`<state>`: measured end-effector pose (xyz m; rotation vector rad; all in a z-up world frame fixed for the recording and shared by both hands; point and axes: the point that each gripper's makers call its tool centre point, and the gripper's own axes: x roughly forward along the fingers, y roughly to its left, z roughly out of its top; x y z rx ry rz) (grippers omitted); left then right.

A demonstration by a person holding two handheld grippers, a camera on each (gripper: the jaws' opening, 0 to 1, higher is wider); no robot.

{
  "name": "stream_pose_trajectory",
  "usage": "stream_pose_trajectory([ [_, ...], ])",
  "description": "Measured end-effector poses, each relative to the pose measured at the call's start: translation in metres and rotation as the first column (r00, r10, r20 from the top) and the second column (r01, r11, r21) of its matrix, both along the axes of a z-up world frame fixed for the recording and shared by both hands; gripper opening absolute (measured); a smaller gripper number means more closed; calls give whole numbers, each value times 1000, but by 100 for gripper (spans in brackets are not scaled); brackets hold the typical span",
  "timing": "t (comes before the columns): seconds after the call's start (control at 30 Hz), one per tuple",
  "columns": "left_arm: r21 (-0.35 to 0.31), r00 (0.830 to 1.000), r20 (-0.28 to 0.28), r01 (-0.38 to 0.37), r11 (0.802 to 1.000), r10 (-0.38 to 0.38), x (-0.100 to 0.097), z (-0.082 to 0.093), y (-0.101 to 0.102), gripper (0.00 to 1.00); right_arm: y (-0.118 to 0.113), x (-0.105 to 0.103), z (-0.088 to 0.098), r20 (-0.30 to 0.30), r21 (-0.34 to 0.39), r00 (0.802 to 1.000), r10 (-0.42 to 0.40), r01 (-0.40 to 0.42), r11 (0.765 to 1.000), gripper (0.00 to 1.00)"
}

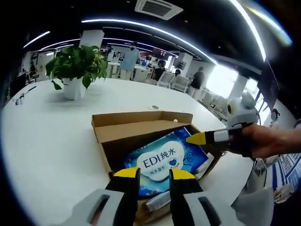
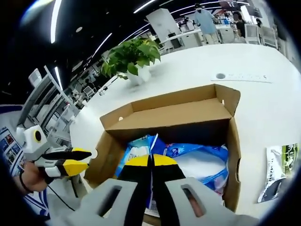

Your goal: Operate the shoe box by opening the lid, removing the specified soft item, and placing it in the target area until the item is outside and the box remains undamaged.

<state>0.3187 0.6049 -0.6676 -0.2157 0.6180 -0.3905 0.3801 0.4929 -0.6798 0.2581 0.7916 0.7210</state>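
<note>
Right gripper (image 2: pixel 151 162) pinching blue wipes pack (image 2: pixel 188 160) inside open shoe box (image 2: pixel 233 141).
Left gripper (image 1: pixel 154 175) jaws apart over the pack at box's near edge; box on white table (image 1: pixel 51 141), potted plant (image 1: pixel 77 66) behind.

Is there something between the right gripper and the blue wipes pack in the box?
Nothing visible. The box lid is open, and the right gripper has its jaws closed on the upper edge of the blue wipes pack.

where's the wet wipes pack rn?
Inside the open shoe box: the blue wet wipes pack lies just ahead of the left tongs, with the right tongs on its edge.
</note>
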Motion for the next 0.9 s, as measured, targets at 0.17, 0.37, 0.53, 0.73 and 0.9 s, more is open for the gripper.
stream_pose_trajectory([
  [0.17,-3,1000,-12,16,1000,-16,2,-2,-7,25,-11,-4,-1,-5,4,1000,-23,23,1000,0],
  [0.37,16,995,-76,69,997,-67,0,-17,-16,25,-17,-6,4,-1,15,999,-39,39,999,0],
  [0.53,33,990,-115,86,996,-81,0,-31,-21,25,-27,-4,8,8,17,999,-52,51,999,0],
  [0.73,53,984,-147,105,993,-96,6,-38,-29,25,-42,1,6,5,16,997,-75,75,997,0],
  [0.9,73,978,-179,125,989,-111,15,-48,-33,25,-51,3,4,3,15,996,-94,94,995,0],
])
